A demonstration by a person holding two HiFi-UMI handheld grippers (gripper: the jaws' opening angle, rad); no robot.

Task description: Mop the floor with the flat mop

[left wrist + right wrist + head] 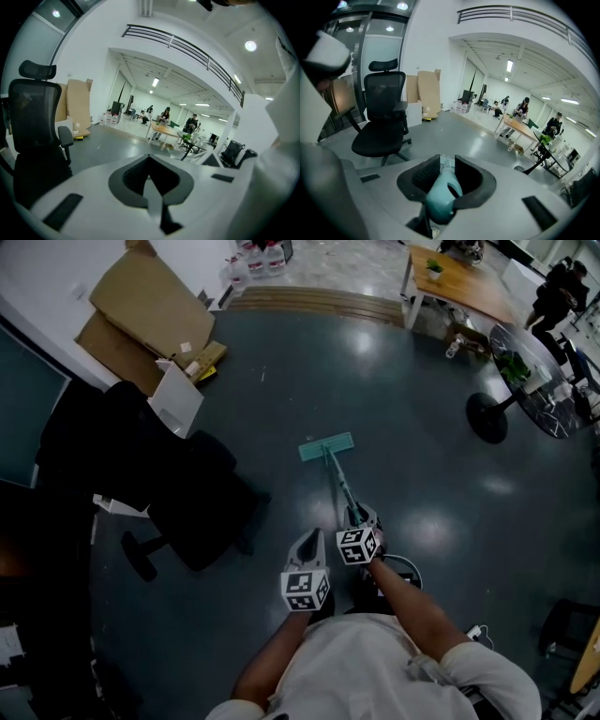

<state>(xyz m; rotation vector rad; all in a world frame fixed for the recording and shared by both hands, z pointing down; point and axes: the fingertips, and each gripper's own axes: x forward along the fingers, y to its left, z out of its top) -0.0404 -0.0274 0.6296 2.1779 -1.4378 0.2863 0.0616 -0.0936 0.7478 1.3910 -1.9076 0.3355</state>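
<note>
Head view shows the flat mop (326, 446) lying pad-down on the dark floor (281, 381), out ahead of the person, its thin handle (341, 486) slanting back to the right gripper (361, 517). From the right gripper view, those jaws are clenched on the teal end of the handle (443, 192). The left gripper (309, 542) hangs just beside it, and in the left gripper view its jaws are pressed together with nothing between them (149, 159). My worry is that single hold at the very end of a long pole: a hard push could make the handle twist or slide in the jaws, so the pad tips onto an edge. A wide sweep to the left could also knock the office chair (192, 507).
</note>
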